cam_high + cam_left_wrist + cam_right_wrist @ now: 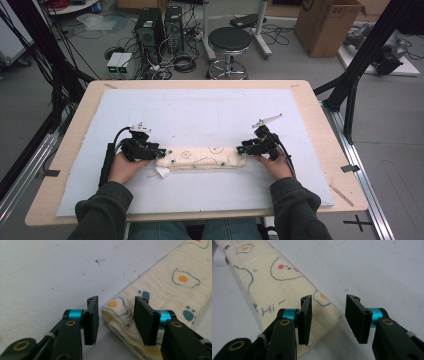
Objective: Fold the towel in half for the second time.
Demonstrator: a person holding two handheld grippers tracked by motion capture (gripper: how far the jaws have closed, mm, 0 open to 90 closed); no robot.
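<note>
A folded cream cloth [200,157] printed with fried eggs and doodles lies as a long strip across the white mat, in front of the person. My left gripper [161,151] sits at its left end, held in the person's left hand. In the left gripper view the cloth [175,290] has its folded corner between the jaws of that gripper [116,320], which stand apart with a gap at the left pad. My right gripper [241,148] is at the strip's right end. There the cloth [274,285] reaches in between the spread jaws of the right gripper [328,317]; the right pad is off it.
A white foam mat [200,110] covers most of the wooden table [320,130]. A small white tag [162,172] pokes out under the cloth's left end. A thin wooden stick [341,195] lies near the table's right front edge. Beyond the table stand a stool [229,42], computers and a cardboard box.
</note>
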